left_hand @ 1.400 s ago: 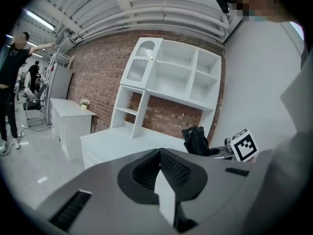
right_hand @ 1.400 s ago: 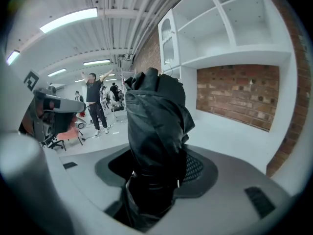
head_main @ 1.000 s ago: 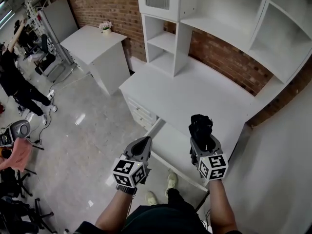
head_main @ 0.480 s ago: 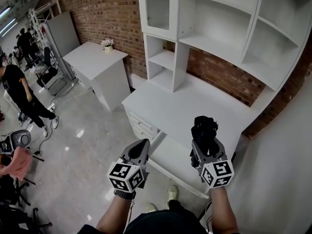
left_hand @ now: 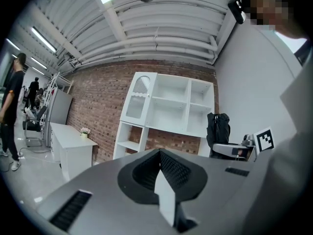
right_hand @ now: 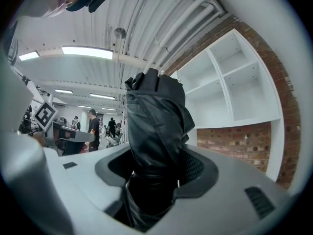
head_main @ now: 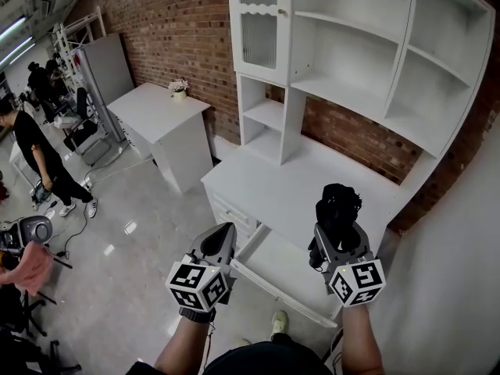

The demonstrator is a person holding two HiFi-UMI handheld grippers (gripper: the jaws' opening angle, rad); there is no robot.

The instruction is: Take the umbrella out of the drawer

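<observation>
My right gripper [head_main: 337,223] is shut on a folded black umbrella [head_main: 338,208], which stands upright out of its jaws above the white desk. In the right gripper view the umbrella [right_hand: 155,131] fills the space between the jaws and rises past them. The white drawer [head_main: 285,268] under the desk stands pulled out below both grippers, and nothing shows inside it. My left gripper [head_main: 219,241] hangs to the left of the drawer, shut with nothing between its jaws [left_hand: 164,180]. The umbrella [left_hand: 218,129] also shows at the right of the left gripper view.
A white desk [head_main: 297,190] carries a tall white shelf unit [head_main: 351,61] against a brick wall. A second white table [head_main: 160,112] with a small flower pot [head_main: 180,90] stands to the left. People [head_main: 35,151] stand at the far left on the glossy floor.
Both grippers have risen and drawn back from the desk. The umbrella has come up with the right gripper, higher above the open drawer.
</observation>
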